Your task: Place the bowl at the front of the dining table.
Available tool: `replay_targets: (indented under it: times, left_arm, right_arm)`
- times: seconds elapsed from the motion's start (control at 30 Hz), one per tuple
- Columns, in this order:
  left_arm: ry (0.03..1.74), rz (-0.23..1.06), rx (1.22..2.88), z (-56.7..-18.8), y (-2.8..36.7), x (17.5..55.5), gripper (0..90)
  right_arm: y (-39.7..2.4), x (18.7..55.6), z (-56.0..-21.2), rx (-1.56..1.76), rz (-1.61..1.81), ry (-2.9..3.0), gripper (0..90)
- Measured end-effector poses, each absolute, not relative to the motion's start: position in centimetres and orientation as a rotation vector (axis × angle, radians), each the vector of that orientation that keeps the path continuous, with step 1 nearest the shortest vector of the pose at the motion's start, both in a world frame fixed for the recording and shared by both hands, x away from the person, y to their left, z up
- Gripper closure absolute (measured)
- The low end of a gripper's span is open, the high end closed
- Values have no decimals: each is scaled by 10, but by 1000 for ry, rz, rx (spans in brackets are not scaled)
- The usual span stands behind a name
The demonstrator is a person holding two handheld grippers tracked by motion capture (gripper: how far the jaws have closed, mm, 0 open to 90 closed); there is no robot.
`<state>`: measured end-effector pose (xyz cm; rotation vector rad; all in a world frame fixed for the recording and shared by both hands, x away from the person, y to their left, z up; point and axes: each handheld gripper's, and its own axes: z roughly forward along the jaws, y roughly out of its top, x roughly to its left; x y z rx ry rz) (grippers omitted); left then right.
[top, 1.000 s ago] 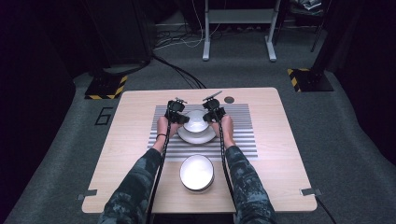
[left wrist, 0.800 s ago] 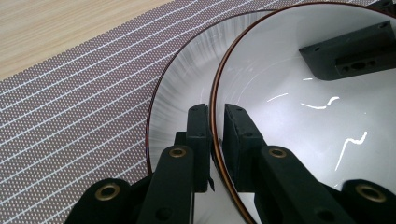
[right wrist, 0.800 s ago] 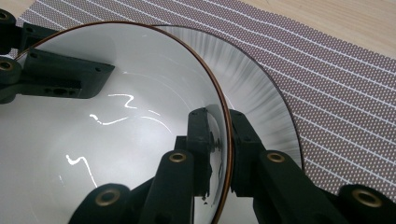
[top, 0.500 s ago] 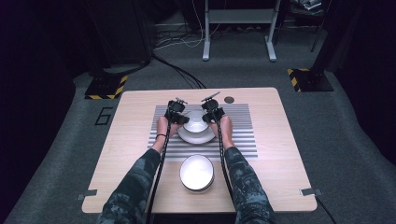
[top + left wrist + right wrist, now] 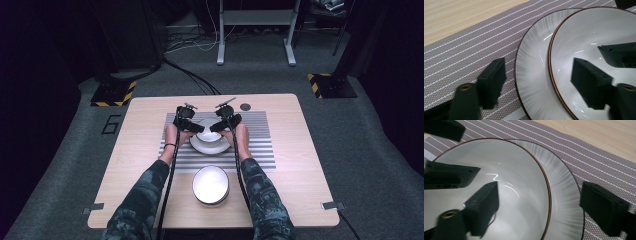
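A white bowl [image 5: 207, 129] with a brown rim stands on a white plate [image 5: 210, 146] on a striped placemat [image 5: 260, 150]. My left gripper [image 5: 192, 125] is at the bowl's left rim and my right gripper [image 5: 222, 125] at its right rim. In the left gripper view the jaws of the left gripper [image 5: 540, 85] straddle the rim of the bowl [image 5: 599, 32] without touching it. In the right gripper view the right gripper [image 5: 544, 207] stands the same way over the bowl [image 5: 511, 170] and the plate [image 5: 564, 185]. Both pairs of jaws have just been opening, with the rim between them.
A second white bowl [image 5: 211, 184] sits on the wooden table [image 5: 140, 150] near its front edge, between the person's forearms. A dark round hole [image 5: 245, 106] marks the table's far side. Cables trail back from both grippers.
Hands, bowl and plate stay where they were. The jaws at the bowl's rim look a little wider apart than before.
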<state>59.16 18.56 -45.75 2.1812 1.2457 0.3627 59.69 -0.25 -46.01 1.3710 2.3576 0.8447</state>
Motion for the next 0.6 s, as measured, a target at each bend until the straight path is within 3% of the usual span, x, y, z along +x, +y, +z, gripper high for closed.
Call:
replay_targets:
  times: [0.13,0.27,0.6]
  left_arm:
    - [1264,326,2160,-456,195,590,119]
    - [1259,350,2134,-449,201,585,45]
    - [1192,333,2195,-440,214,569,4]
  right_arm:
    - [-8,593,-452,1368,842,2372,18]
    - [-16,589,-444,1372,854,2360,5]
    - [-29,565,-428,1286,847,2369,0]
